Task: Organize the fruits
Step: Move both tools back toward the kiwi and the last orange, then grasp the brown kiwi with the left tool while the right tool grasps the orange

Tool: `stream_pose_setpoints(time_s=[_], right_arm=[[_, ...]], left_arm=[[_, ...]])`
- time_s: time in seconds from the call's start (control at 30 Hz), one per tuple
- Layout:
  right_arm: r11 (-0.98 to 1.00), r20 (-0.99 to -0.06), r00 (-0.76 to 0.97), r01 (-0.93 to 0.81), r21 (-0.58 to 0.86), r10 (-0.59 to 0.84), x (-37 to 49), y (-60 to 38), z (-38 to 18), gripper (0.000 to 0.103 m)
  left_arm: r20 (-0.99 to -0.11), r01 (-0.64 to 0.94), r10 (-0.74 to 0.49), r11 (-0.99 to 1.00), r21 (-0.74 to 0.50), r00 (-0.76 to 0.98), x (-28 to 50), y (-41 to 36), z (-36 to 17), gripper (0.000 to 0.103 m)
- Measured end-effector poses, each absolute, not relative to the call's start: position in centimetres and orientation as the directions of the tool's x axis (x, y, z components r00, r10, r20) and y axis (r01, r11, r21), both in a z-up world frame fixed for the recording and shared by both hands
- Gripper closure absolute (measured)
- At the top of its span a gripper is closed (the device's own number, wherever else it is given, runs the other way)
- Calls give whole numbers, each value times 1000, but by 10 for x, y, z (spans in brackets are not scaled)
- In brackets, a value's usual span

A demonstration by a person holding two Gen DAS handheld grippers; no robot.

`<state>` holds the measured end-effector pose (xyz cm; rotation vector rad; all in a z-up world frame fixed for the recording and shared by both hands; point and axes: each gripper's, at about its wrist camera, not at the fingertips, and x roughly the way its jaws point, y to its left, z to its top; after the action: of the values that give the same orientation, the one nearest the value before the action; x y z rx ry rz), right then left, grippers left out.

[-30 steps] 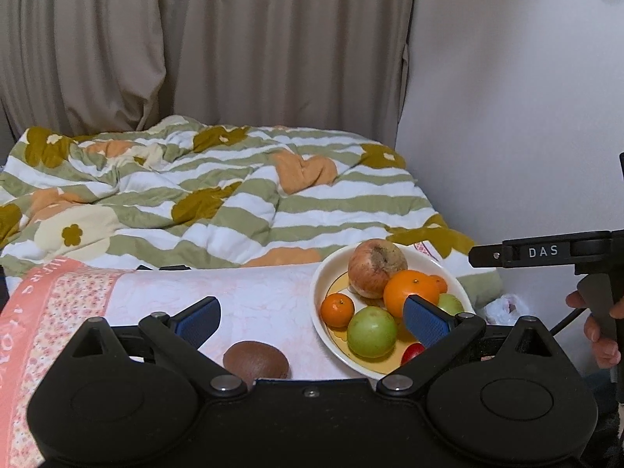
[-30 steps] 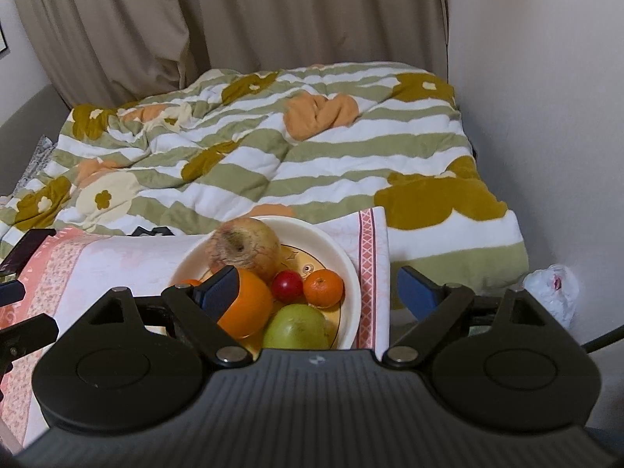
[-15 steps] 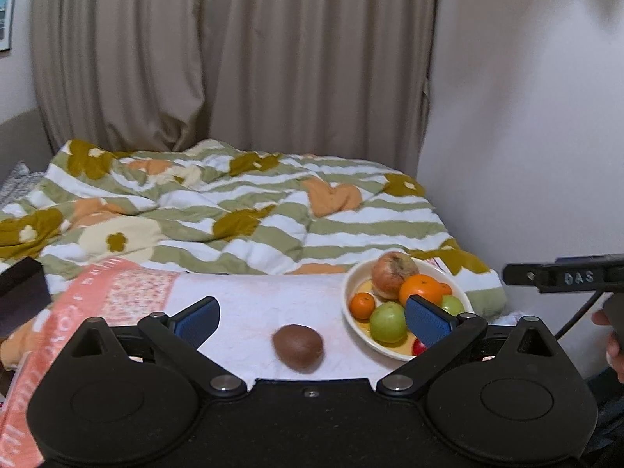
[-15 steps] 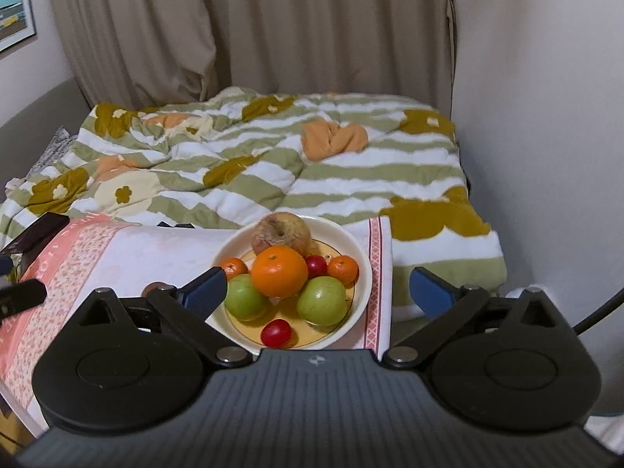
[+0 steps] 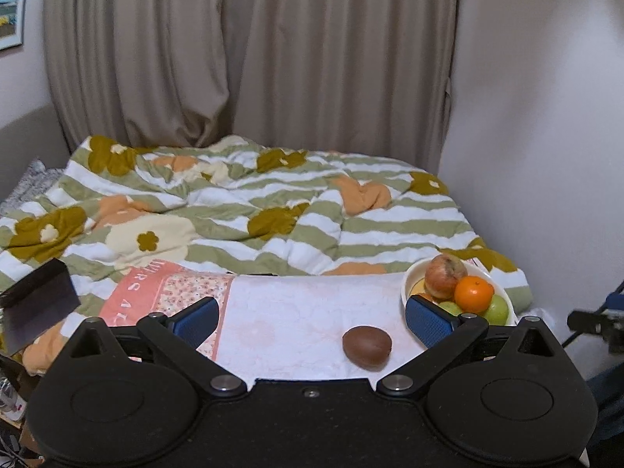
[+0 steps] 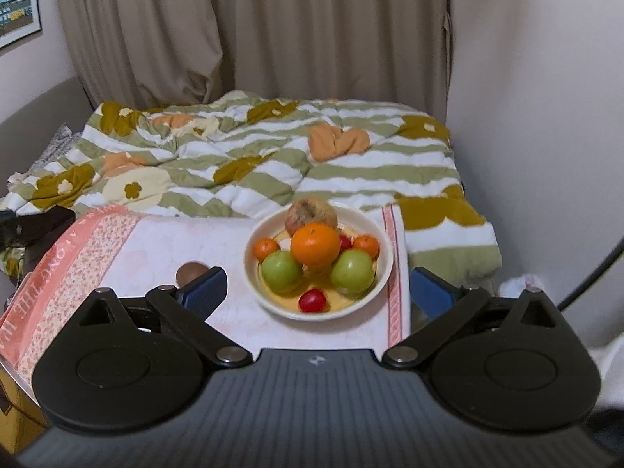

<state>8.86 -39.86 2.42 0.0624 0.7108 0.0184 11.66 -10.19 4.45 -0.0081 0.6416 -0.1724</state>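
Observation:
A cream bowl (image 6: 386,257) sits on a pink-white towel (image 6: 163,245) and holds a big orange (image 6: 315,244), two green apples (image 6: 281,271), a reddish apple (image 6: 310,212), small tangerines and red fruits. A brown kiwi (image 5: 366,347) lies alone on the towel left of the bowl; in the right wrist view the kiwi (image 6: 189,272) is half hidden by a finger. My left gripper (image 5: 312,318) is open and empty above the towel's near edge. My right gripper (image 6: 318,292) is open and empty, held back in front of the bowl (image 5: 413,277).
A striped flowered quilt (image 5: 241,210) covers the bed behind the towel. Curtains (image 5: 249,50) hang at the back and a white wall (image 5: 546,156) stands on the right. A dark flat object (image 5: 37,304) lies at the left edge.
Both grippers have pulled back and up from the bowl, so the whole towel, kiwi and bowl show. Both stay open and empty.

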Motion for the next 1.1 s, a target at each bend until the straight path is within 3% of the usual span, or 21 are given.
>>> stream_pose_setpoints(time_s=[0.33, 0.73, 0.9, 0.97, 1.1], right_arm=[[991, -739, 673, 107, 78, -15, 81, -337, -16, 0], [979, -828, 560, 184, 87, -31, 100, -280, -76, 0], [985, -856, 517, 159, 61, -30, 113, -262, -100, 0], [986, -859, 511, 153, 60, -27, 117, -259, -105, 0], [986, -861, 508, 151, 66, -20, 123, -256, -112, 0]], left_arm=[[-720, 300, -283, 948, -108, 633, 190, -80, 6, 0], [-803, 509, -429, 840, -187, 413, 251, -125, -59, 1], [-820, 546, -454, 809, -216, 348, 262, -148, -85, 4], [-824, 556, -459, 801, -221, 333, 266, -155, -91, 10], [-835, 568, -455, 792, -222, 309, 270, -167, -105, 15]])
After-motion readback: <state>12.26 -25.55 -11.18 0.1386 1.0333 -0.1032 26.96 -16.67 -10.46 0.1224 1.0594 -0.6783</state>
